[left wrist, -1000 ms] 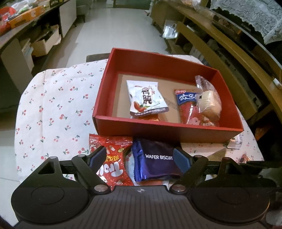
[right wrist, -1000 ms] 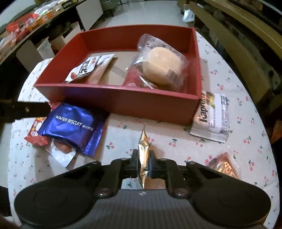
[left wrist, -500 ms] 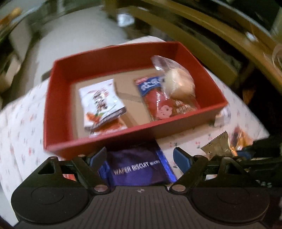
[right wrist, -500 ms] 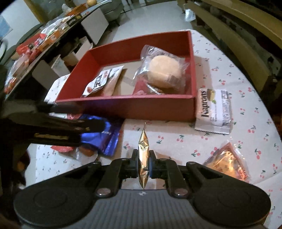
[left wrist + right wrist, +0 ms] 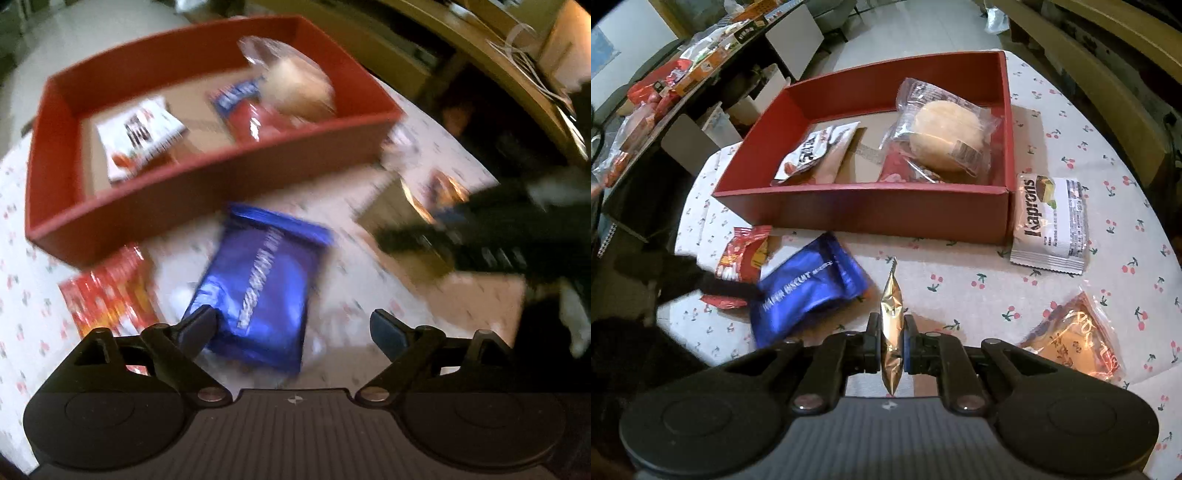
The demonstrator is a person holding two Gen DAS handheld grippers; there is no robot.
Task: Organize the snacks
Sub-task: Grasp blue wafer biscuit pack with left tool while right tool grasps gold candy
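Beside the red box (image 5: 871,214) lie a Kaprons packet (image 5: 1051,225) and a red packet (image 5: 744,254).

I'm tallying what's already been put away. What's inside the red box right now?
The red box holds a white packet, a clear-wrapped round bun and a red packet lying partly under the bun. Whatever lies beneath these packets is covered.
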